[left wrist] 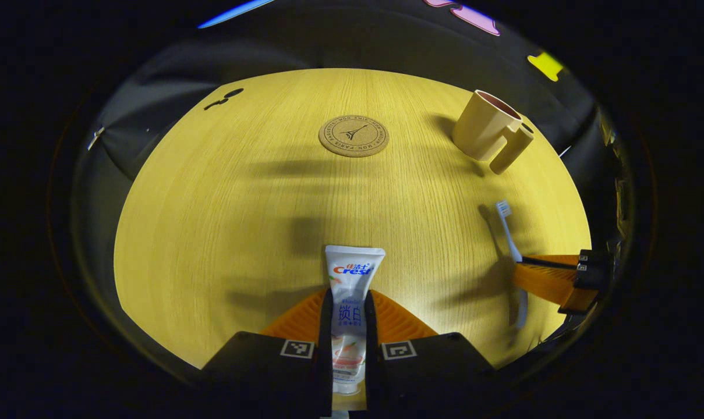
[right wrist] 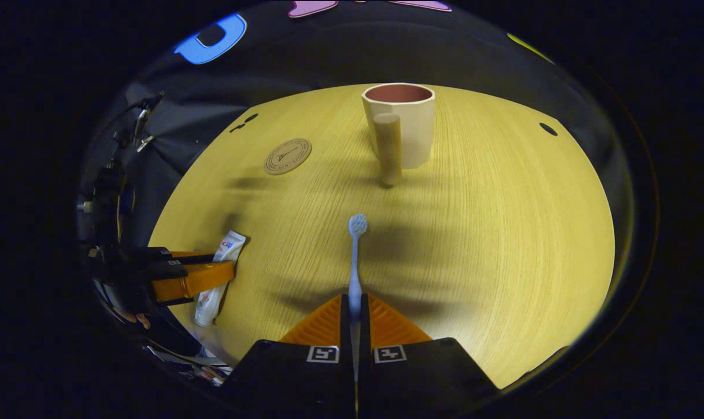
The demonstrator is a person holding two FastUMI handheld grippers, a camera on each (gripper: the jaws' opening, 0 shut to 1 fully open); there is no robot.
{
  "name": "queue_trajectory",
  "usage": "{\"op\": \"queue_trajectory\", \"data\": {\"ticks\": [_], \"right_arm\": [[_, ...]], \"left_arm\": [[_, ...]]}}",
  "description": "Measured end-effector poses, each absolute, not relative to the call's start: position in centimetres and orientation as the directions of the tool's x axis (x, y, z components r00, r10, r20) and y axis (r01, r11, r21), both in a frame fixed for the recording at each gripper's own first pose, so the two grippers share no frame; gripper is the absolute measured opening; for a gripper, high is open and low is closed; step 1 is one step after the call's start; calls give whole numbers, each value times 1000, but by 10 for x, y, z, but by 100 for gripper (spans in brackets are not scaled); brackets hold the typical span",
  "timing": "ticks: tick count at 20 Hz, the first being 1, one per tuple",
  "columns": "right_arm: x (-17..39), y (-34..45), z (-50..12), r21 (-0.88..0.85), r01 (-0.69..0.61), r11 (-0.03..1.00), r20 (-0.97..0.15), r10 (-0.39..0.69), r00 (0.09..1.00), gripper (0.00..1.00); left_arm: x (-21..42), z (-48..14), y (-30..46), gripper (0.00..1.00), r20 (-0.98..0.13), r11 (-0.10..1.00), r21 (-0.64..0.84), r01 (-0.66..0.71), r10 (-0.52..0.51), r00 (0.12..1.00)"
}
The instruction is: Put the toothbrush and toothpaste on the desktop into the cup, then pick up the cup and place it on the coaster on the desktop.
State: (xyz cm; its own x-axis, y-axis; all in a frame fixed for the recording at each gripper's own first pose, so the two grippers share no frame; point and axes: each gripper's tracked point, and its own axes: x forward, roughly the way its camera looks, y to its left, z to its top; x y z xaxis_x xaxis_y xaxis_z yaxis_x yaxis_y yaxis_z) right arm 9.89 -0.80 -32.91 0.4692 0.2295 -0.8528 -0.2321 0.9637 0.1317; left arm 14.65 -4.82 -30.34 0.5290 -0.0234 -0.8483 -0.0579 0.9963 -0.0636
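The toothpaste (left wrist: 348, 302) is pinched lengthwise between the left tongs (left wrist: 348, 308), its crimped end pointing forward above the desk (left wrist: 223, 233); the toothbrush (right wrist: 355, 262) is pinched by its handle in the right tongs (right wrist: 355, 314), bristle head forward. The cup (right wrist: 399, 122) stands upright on the desk with nothing visible inside, handle toward the right tongs. The coaster (left wrist: 353, 135) lies bare, well apart from the cup.
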Motion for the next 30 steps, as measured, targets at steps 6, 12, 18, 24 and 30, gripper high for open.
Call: {"op": "queue_trajectory", "data": {"ticks": [6,12,18,24,30], "right_arm": [[108,-19,-288,150,-242,959,-776,266,573,7],[122,-31,-235,150,-230,962,-678,270,684,7],[133,-48,-200,146,-220,965,-619,262,740,7],[155,-57,-169,169,-205,964,-562,265,784,7],[190,-75,-140,195,-188,963,-497,262,827,7]], "left_arm": [[141,-275,-60,27,-783,985,-155,-78,-74,618],[144,-207,-77,27,-647,977,-210,-26,-119,753],[181,-131,-117,27,-503,967,-239,88,-201,841],[248,-57,-179,22,-345,945,-205,254,-313,885],[308,-38,-227,27,-279,916,-182,357,-397,874]]}}
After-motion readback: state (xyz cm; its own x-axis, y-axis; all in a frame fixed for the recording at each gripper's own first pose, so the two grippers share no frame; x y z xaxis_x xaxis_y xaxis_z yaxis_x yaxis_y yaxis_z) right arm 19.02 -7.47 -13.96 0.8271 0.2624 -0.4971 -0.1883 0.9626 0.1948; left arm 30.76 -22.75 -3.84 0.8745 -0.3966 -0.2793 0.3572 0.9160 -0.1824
